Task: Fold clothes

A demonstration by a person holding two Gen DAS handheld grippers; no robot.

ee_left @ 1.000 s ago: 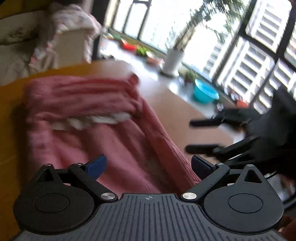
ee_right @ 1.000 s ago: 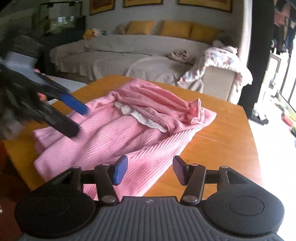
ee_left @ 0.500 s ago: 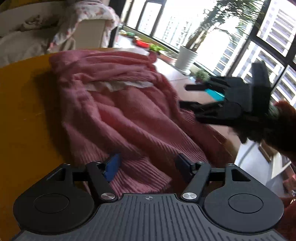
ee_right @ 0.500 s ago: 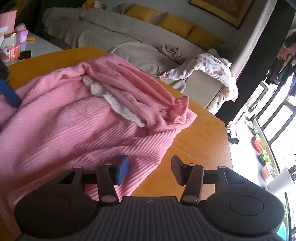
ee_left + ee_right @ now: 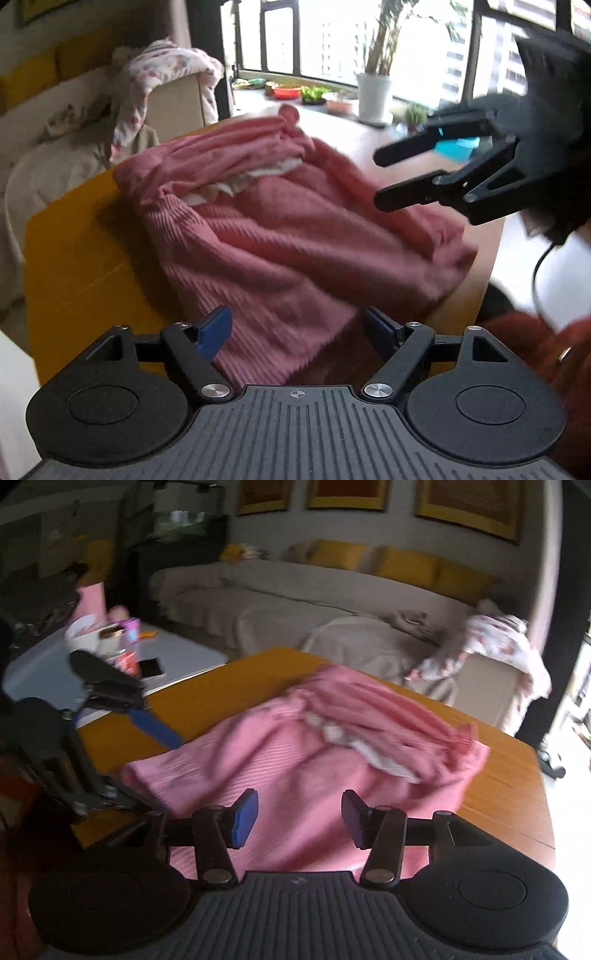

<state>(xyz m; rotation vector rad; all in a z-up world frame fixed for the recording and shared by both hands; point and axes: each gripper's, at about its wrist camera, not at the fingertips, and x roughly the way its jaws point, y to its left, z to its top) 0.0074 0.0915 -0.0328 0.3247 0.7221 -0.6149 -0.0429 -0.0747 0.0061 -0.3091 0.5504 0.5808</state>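
From my left wrist view, the yellow worktop (image 5: pixel 74 280) carries 1 pink ribbed garment (image 5: pixel 295 243), lying crumpled across its middle with a white lace trim (image 5: pixel 255 177) showing under the bunched folds at the far end. My left tongs (image 5: pixel 295 332) sit over the near hem of the garment. Their jaws stand wide apart and have just been opening further; the hem lies between them, but the pads do not press on it, so I hold nothing here.

To the right in the same view, my right tongs (image 5: pixel 380 181) hang above the garment's right side, blurred, jaws parted.

From my right wrist view, the left tongs (image 5: pixel 155 771) appear at the left edge of the garment (image 5: pixel 295 760). My right tongs (image 5: pixel 295 816) hang over the garment's near edge with the jaws about half open and nothing clamped; fabric lies below the gap, apart from the pads. Behind the worktop (image 5: pixel 517 797) stands a covered sofa (image 5: pixel 295 605) with 4 yellow cushions (image 5: pixel 406 565).
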